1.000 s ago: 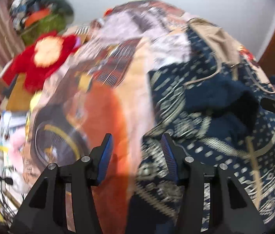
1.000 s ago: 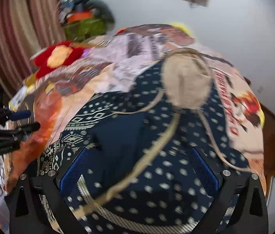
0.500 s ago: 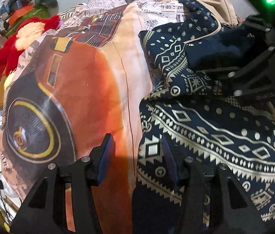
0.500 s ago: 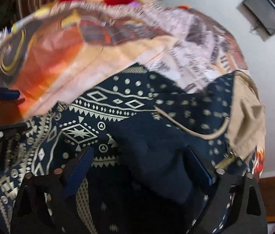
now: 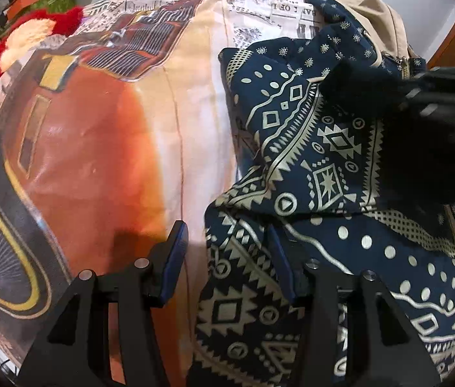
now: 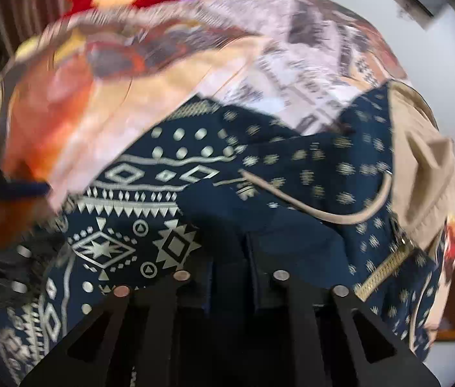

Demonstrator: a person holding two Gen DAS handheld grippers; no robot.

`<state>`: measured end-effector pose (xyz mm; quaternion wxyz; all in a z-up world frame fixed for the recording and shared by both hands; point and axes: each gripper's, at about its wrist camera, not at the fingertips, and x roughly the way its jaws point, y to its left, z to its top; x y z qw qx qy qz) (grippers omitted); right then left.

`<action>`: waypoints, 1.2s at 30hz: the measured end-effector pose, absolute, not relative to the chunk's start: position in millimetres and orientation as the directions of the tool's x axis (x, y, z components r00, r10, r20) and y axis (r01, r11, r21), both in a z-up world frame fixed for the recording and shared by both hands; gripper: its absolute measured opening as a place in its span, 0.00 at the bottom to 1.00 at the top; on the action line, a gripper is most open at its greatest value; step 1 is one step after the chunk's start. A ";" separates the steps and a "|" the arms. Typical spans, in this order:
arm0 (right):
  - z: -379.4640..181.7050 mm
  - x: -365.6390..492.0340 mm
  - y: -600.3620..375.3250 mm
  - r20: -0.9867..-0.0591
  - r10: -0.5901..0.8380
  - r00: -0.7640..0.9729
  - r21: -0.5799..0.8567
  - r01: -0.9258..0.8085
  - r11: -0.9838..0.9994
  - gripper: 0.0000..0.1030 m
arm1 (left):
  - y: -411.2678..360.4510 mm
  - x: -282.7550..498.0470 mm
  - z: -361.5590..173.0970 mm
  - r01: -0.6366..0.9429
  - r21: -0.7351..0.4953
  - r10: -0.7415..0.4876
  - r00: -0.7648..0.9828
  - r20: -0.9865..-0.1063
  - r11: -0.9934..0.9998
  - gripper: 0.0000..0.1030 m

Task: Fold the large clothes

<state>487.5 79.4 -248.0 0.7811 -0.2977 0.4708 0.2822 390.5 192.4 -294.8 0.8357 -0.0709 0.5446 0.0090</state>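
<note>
Navy patterned garment [image 5: 317, 148] lies crumpled on the bed's [image 5: 104, 148] right side, barely folded; right gripper [image 6: 230, 264] closing on a plain fold, left gripper [image 5: 227, 258] half-open at its edge, holding nothing.

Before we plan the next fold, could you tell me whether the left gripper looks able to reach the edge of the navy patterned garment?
Probably yes: the left gripper stands open right over the navy patterned garment where its edge meets the bedsheet, with nothing between.
</note>
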 end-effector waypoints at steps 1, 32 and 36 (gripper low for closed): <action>-240.7 489.0 74.8 -0.895 0.178 0.409 -0.189 -0.709 0.680 0.11 | 190.0 392.7 -294.9 -0.093 -0.098 -0.052 0.409 -0.911 0.991 0.49; -194.0 445.9 -215.6 -0.848 0.263 0.461 0.174 -0.227 0.958 0.11 | 194.8 374.5 -277.8 -0.293 0.062 0.173 0.371 -0.912 0.954 0.49; -206.5 440.3 -222.4 -0.880 0.251 0.403 0.170 -0.227 0.959 0.11 | 188.8 365.6 -267.6 -0.271 0.055 0.161 0.385 -0.909 0.961 0.49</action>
